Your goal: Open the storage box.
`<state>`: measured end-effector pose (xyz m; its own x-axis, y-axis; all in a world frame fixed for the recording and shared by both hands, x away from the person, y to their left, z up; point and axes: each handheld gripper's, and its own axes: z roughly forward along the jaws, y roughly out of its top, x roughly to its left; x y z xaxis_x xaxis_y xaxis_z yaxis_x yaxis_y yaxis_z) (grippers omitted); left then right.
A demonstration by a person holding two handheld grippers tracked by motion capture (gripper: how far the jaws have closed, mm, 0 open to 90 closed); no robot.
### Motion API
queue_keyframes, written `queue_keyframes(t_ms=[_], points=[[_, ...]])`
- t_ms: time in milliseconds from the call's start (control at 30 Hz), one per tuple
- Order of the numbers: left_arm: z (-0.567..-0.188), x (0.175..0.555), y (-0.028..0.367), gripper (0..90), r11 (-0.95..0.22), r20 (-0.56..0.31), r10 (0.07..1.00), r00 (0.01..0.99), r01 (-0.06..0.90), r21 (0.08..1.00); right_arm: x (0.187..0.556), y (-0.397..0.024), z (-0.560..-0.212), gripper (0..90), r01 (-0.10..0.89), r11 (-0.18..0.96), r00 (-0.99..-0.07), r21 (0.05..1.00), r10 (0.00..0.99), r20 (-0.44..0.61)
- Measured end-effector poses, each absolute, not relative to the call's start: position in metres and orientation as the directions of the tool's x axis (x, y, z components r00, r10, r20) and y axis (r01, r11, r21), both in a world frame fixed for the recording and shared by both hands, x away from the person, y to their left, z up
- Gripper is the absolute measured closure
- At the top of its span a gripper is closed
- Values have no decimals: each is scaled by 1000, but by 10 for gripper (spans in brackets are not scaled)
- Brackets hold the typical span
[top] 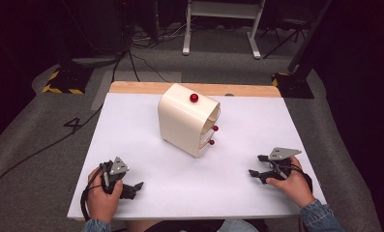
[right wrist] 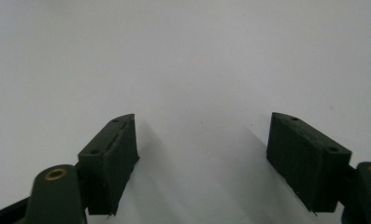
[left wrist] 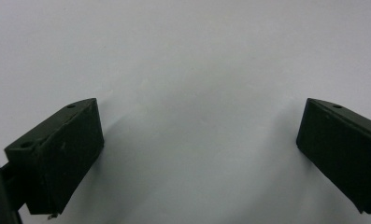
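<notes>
A cream rounded cabinet (top: pixel 184 121) with red ball knobs (top: pixel 194 98) stands on the white table top (top: pixel 146 145) toward the back middle; two smaller red knobs (top: pixel 215 128) show on its right face. My left gripper (top: pixel 134 189) rests near the front left edge, held in a hand, its jaws apart over bare white surface (left wrist: pixel 197 140). My right gripper (top: pixel 256 165) lies at the front right in the other hand, pointing left, jaws apart with nothing between them (right wrist: pixel 202 154).
A wooden strip (top: pixel 131 87) runs along the table's far edge. Beyond it lie grey floor, cables, a white frame (top: pixel 223 24) and black stands with yellow-striped bases (top: pixel 61 79).
</notes>
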<state>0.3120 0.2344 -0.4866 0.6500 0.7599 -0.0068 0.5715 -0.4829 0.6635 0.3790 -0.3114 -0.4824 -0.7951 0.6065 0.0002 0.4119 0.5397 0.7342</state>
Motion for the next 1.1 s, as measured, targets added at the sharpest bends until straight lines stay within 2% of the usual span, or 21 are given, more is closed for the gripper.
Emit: queue_keyframes(t_ms=[567,633,700,733,900,1100], points=[[-487,312,235,10,-484,-5,759,651,569,665,380,-311,-482,247,415,543,-796,730,606,3],[-487,313,235,10,-484,-5,759,651,569,665,380,-311,-480,266,421,549,-796,721,605,4],[-487,313,235,10,-484,-5,759,651,569,665,381,-311,-477,376,423,557,-798,715,603,2],[-487,312,235,10,-483,-6,759,651,569,665,380,-311,-474,383,416,564,-803,714,596,-3],[-487,313,235,10,-485,-5,759,652,570,664,376,-307,-454,414,336,447,-817,829,577,20],[-486,313,235,10,-484,-6,759,651,571,663,372,-300,-434,450,273,409,-824,871,567,-7]])
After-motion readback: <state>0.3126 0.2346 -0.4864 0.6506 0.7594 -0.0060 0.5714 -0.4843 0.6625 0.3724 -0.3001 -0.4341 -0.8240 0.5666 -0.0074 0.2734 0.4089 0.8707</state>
